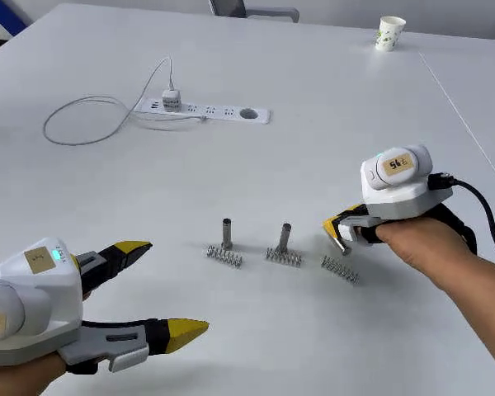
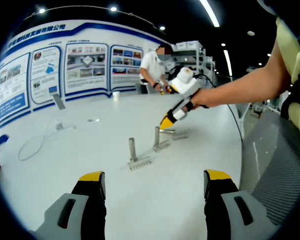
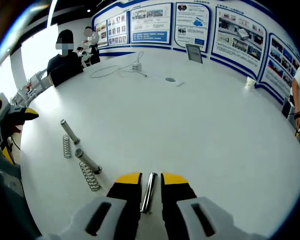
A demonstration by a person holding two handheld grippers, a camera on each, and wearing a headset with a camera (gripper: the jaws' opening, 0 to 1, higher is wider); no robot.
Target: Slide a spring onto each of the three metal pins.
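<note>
The left gripper (image 1: 179, 285) hovers low over the white, matte desk (image 1: 313, 132) with its yellow-tipped jaws spread wide and holding nothing. Ahead of it the left pin (image 1: 227, 233), a plain grey metal cylinder, stands upright with a thin wire-coil spring (image 1: 223, 256) lying at its foot. The middle pin (image 1: 284, 238) stands the same way behind its own spring (image 1: 283, 258). Further right the third spring (image 1: 340, 269) lies loose. Above it the right gripper (image 1: 338, 233) has its jaws pinching the third pin (image 3: 149, 192), smooth and shiny, along its length. No spring is on a pin yet, so this looks like the opening step. Next, a coil's open end must line up squarely with a pin's tip.
</note>
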